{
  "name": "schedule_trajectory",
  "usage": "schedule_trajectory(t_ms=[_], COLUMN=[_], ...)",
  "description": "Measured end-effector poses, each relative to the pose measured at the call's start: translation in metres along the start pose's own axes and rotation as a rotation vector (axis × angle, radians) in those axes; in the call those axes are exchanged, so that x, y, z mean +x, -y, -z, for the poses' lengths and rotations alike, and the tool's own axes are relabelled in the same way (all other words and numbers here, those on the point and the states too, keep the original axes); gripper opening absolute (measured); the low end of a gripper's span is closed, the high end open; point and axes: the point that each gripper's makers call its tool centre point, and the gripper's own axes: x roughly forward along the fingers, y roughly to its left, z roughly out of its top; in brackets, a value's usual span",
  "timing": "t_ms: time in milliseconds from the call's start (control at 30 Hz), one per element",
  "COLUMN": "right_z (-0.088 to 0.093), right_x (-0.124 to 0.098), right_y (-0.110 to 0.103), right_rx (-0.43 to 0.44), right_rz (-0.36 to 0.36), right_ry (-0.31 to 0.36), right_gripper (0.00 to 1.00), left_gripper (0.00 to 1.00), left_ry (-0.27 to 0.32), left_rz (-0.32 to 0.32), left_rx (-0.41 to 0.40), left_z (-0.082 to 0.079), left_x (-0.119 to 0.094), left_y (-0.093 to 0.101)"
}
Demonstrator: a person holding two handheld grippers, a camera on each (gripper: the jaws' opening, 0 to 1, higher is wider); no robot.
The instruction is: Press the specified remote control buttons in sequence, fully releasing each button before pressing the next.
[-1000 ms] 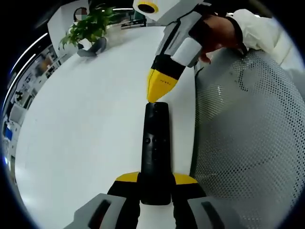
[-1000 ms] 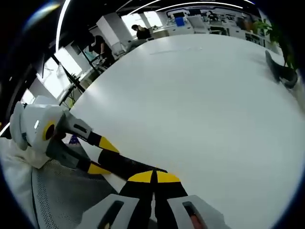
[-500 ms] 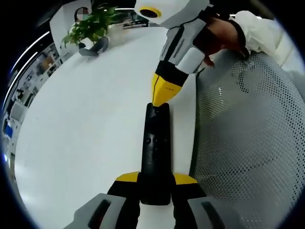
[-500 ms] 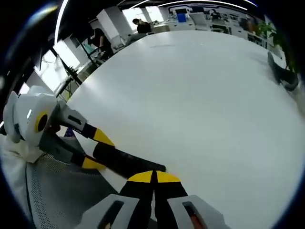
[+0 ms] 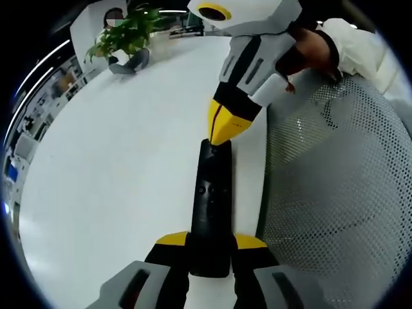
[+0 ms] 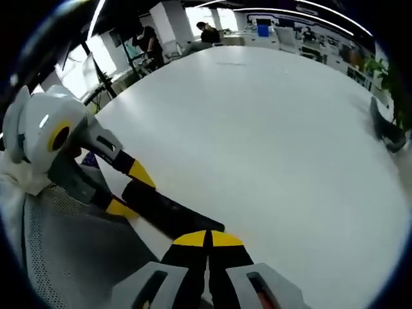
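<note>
The left gripper (image 5: 211,248) clamps the near end of the slim black remote control (image 5: 210,199), holding it over the round white worktop (image 5: 109,161) close to its edge, beside a grey mesh chair back (image 5: 335,193). The right gripper (image 5: 223,131), yellow-tipped jaws closed together on nothing, rests its tip on the remote's far end. To press well, I judge it should push straight down on one button, the left grip steady, then lift fully clear before the next press.

Bare white table (image 5: 109,167) leftward, mesh chair back (image 5: 335,193) close right
</note>
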Motion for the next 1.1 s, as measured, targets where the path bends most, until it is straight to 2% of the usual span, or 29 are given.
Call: schedule_trajectory(t_ms=[167,600,867,1100], right_z=[-0.001,-0.002,-0.009,-0.004], right_x=[0.001,-0.001,-0.003,0.001], right_y=[0.001,0.002,-0.005,-0.011], right_rx=[-0.048,0.009,0.075,0.052], right_rz=[0.014,0.001,-0.066,-0.076], right_ry=[-0.003,-0.01,0.026,-0.007], right_gripper=[0.0,0.0,0.0,0.0], left_gripper=[0.24,0.24,0.24,0.24], left_ry=[0.013,0.018,0.016,0.021], left_rz=[0.0,0.004,0.009,0.01], left_rx=[-0.002,0.008,0.023,0.022], left_z=[0.0,0.0,0.0,0.0], left_x=[0.0,0.0,0.0,0.0], left_y=[0.0,-0.001,0.0,0.0])
